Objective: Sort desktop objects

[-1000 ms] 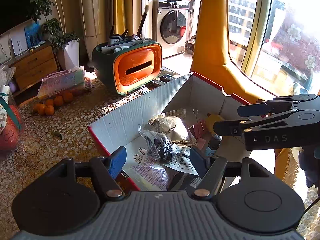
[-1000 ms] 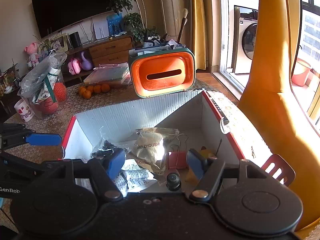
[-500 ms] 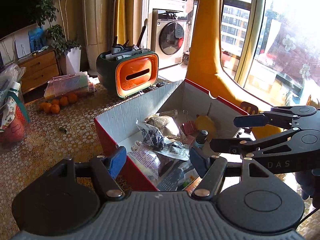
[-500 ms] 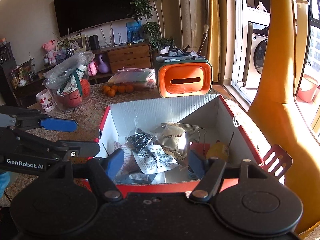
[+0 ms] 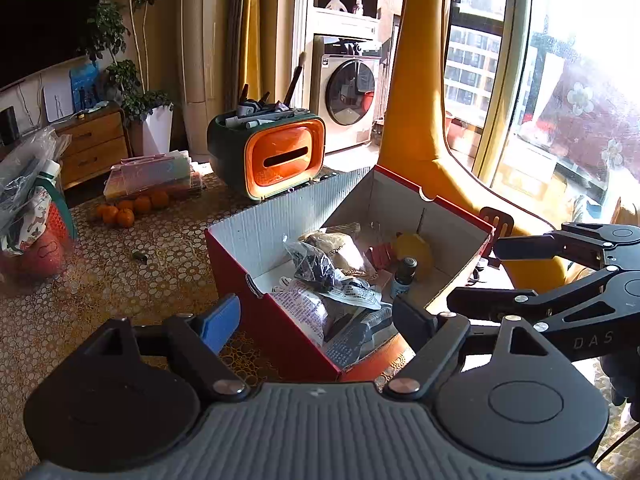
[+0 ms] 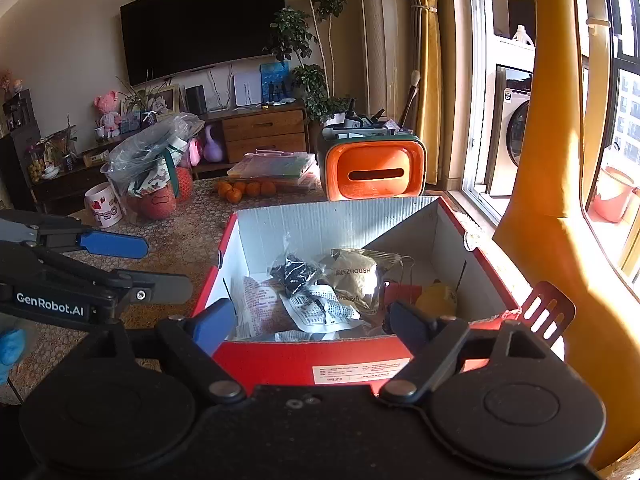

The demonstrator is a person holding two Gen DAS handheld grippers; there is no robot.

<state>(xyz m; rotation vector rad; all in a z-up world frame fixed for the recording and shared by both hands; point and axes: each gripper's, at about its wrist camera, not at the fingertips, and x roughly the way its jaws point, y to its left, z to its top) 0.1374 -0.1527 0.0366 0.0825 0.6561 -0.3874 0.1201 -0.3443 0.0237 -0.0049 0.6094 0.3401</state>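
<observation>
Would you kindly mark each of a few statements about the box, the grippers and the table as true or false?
1. The red box holds several packets and a small dark bottle. True.
2. The left gripper is clamped on a packet. False: its jaws are opening, with nothing gripped between them.
3. The oranges lie inside the box. False: they sit on the table, beyond it.
4. The orange-fronted organiser stands behind the box. True.
5. The right gripper holds the bottle. False: its jaws are opening and empty.
</observation>
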